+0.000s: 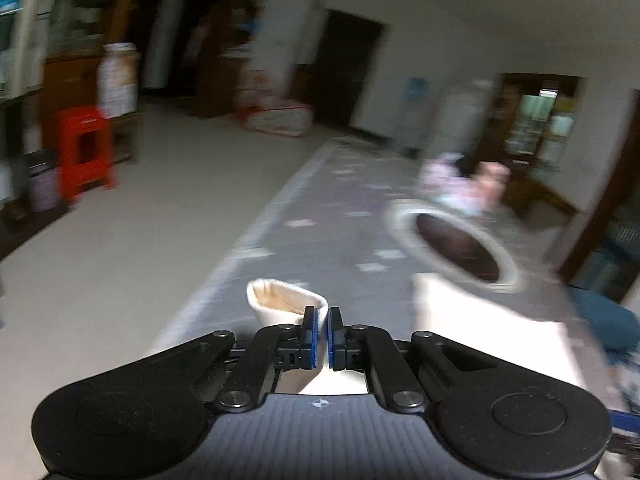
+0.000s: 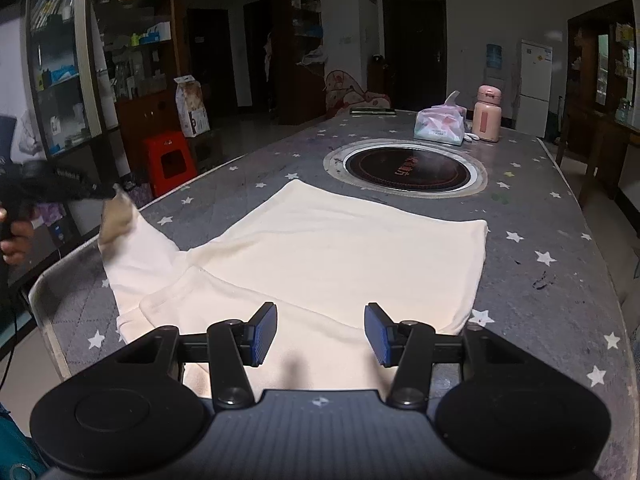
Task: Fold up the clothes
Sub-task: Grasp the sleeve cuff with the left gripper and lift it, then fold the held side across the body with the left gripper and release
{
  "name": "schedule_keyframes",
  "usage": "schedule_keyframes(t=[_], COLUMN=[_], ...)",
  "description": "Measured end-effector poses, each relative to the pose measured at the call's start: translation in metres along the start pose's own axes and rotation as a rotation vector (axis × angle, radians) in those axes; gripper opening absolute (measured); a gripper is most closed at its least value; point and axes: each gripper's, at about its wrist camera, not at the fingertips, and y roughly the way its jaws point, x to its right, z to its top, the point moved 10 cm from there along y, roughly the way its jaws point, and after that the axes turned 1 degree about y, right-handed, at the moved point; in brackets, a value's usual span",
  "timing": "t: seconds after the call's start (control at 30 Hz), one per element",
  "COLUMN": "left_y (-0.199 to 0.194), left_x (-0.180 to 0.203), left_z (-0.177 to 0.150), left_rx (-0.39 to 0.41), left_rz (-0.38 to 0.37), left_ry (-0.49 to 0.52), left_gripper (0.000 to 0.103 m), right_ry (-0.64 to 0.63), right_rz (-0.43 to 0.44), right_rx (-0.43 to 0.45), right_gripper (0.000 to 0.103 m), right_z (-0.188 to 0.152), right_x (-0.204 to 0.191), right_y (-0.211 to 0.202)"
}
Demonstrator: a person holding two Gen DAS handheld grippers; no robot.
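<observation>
Cream garment (image 2: 328,248) spread flat on star-patterned bench (image 2: 532,216), just before round inset hob (image 2: 406,170). Left gripper (image 1: 323,330) seen pinched shut on sleeve end (image 1: 280,304), jaws nearly touching; sleeve (image 2: 120,216) lifted off bench at left edge, rest of garment left lying. Right gripper (image 2: 320,334) held about half open above near hem, nothing between pads. Tissue pack (image 2: 440,126) and pink bottle (image 2: 488,114) seen at far end of bench, well apart from garment.
</observation>
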Motion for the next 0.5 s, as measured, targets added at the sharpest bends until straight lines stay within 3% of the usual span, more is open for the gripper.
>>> schedule_keyframes(t=[0.23,0.4,0.5], left_y=[-0.017,-0.02,-0.013], left_x=[0.121,0.19,0.22], left_z=[0.006,-0.02,-0.047], left_rx=[0.004,-0.039,-0.102], left_rz=[-0.321,-0.511,-0.586], left_ry=[0.119,0.18,0.212], left_gripper=[0.005,0.005,0.005], right_ry=[0.051,0.109,0.143], right_rz=[-0.015,-0.046,-0.058], right_rx=[0.018,0.017,0.009], right_gripper=[0.049,0.049,0.049], right_z=[-0.005,-0.014,-0.021], right_x=[0.015,0.036,0.046], right_y=[-0.011,-0.018,-0.02])
